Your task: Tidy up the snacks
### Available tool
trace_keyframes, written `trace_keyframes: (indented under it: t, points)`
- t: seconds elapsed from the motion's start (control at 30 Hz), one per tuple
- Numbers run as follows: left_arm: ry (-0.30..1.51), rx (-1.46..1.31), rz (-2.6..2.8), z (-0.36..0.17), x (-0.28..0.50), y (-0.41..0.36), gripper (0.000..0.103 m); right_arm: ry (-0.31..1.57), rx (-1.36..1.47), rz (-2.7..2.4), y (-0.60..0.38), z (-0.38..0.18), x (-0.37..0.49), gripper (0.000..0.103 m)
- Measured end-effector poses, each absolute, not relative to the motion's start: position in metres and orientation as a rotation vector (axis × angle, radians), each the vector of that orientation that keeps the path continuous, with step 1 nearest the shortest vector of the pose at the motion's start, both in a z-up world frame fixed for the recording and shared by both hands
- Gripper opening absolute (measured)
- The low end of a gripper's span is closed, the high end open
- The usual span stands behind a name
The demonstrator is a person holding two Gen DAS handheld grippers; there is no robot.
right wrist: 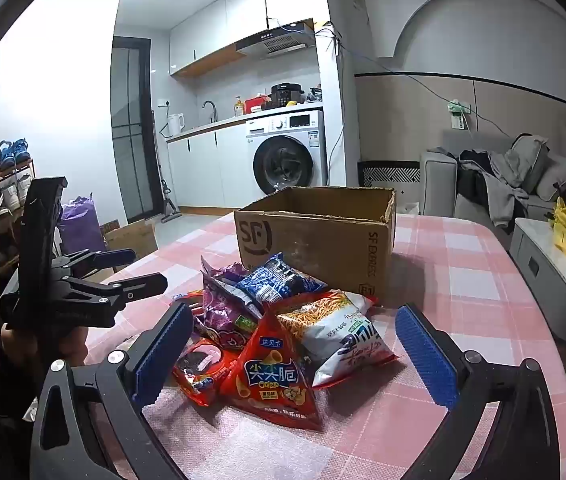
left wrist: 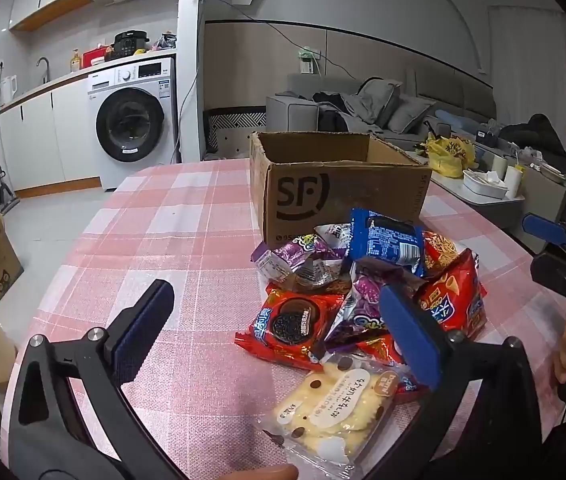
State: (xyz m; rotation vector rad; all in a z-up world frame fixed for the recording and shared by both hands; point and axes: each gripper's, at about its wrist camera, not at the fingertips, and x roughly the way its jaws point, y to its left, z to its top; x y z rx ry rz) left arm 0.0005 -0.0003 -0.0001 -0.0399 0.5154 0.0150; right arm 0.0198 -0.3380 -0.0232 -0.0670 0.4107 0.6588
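1. The left gripper (left wrist: 279, 332) stood spread wide, empty, its right pad over the snack pile (left wrist: 363, 292).
2. The right gripper (right wrist: 295, 356) was likewise spread and empty, the red crisp bag (right wrist: 273, 376) lying between its pads.
3. Just beyond both grippers' tips, behind the pile, sat the open cardboard box (right wrist: 323, 236) on the pink checked tablecloth (left wrist: 187, 216).

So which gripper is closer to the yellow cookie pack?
Left. The left gripper hangs open right over the cookie pack, one finger beside it. The right gripper is open too, over the red crisp bag across the pile.
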Motion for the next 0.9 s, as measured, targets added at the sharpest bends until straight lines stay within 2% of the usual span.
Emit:
trace_keyframes:
  t: [0.9]
  points:
    - [0.507, -0.044, 0.015, 0.0, 0.0002, -0.0002, 0.102, 0.416, -0.073, 0.657, -0.3363, -0.0242, 0.0211, 0.103]
